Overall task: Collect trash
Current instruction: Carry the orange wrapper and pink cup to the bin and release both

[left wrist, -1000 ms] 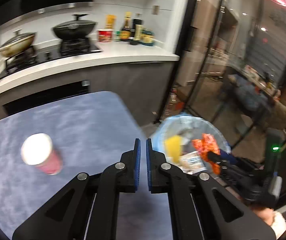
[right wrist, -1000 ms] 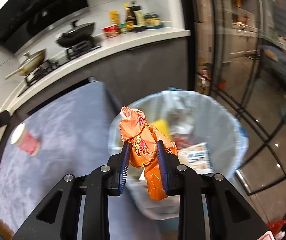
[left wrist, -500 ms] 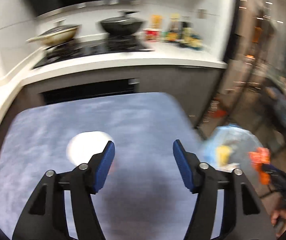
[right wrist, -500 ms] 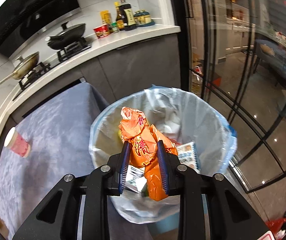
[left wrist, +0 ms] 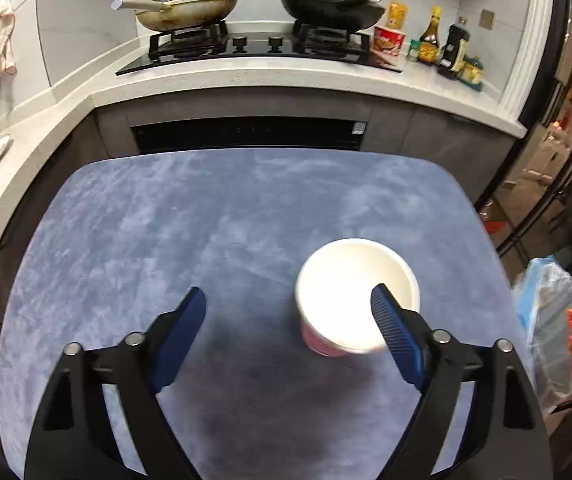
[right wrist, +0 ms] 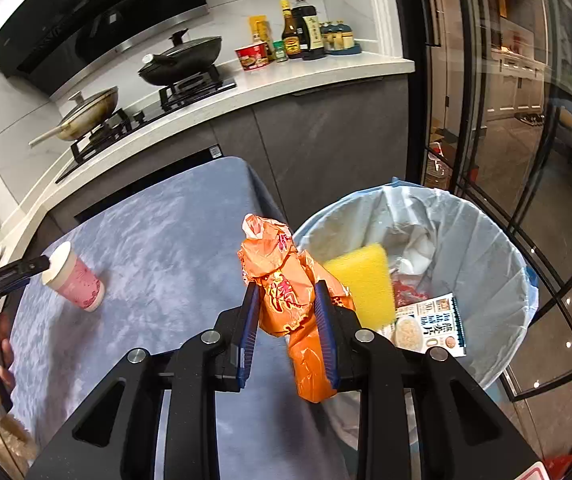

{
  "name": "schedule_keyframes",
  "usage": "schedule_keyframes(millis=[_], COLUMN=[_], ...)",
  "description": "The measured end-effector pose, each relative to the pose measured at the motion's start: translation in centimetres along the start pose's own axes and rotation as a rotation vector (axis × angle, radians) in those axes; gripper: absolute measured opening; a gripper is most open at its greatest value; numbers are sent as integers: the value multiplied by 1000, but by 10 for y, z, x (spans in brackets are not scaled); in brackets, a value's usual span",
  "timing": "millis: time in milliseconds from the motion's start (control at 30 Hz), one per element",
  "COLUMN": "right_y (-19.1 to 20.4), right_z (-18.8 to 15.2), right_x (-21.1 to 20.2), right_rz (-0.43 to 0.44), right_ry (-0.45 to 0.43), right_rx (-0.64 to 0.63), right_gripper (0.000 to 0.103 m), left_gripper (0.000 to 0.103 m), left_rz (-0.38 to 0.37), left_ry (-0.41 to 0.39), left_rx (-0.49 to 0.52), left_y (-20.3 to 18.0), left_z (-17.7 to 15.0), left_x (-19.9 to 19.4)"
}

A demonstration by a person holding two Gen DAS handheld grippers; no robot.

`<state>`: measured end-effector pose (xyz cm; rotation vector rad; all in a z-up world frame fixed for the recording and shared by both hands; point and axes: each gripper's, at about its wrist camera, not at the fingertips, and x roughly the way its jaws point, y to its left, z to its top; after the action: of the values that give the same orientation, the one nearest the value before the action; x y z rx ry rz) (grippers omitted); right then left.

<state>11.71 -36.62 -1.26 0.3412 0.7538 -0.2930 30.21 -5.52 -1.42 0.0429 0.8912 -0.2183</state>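
Note:
A pink paper cup (left wrist: 356, 294) with a white inside stands upright on the blue-grey table (left wrist: 205, 216). My left gripper (left wrist: 288, 304) is open wide above the table, and its right finger overlaps the cup's rim. The cup also shows in the right wrist view (right wrist: 74, 278), at the table's left. My right gripper (right wrist: 286, 298) is shut on a crumpled orange wrapper (right wrist: 286, 280), held at the table's right edge beside the bin (right wrist: 482, 240). The bin has a clear liner and holds a yellow sponge (right wrist: 362, 280) and a printed packet (right wrist: 430, 326).
A kitchen counter (left wrist: 286, 76) runs behind the table, with a stove, two pans (left wrist: 326, 4) and sauce bottles (left wrist: 432, 38). Glass doors (right wrist: 526, 120) stand to the right of the bin. The bin stands on the floor below the table's right edge.
My left gripper opened and swung left from the bin side to over the cup. My right gripper, holding the wrapper, drew back from over the bin toward the table's edge.

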Motion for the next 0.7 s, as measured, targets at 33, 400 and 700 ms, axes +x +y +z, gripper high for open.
schedule_keyframes(millis=[33,400,700], right_y=[2,16,-25], right_z=[-1,-7,-8], right_x=[0,1,-9], right_rz=[2,6,-53], right_ry=[2,14,-5], right_rx=[-2,-20,32], right_gripper=[27,27,27], left_gripper=[49,5,5], left_rz=[-2,-84,-286], left_ry=[17,-33,-94], left_rx=[5,38,207], left_y=[1,-11,-114], left_z=[0,-1,-4], left_x=[6,-22,-80])
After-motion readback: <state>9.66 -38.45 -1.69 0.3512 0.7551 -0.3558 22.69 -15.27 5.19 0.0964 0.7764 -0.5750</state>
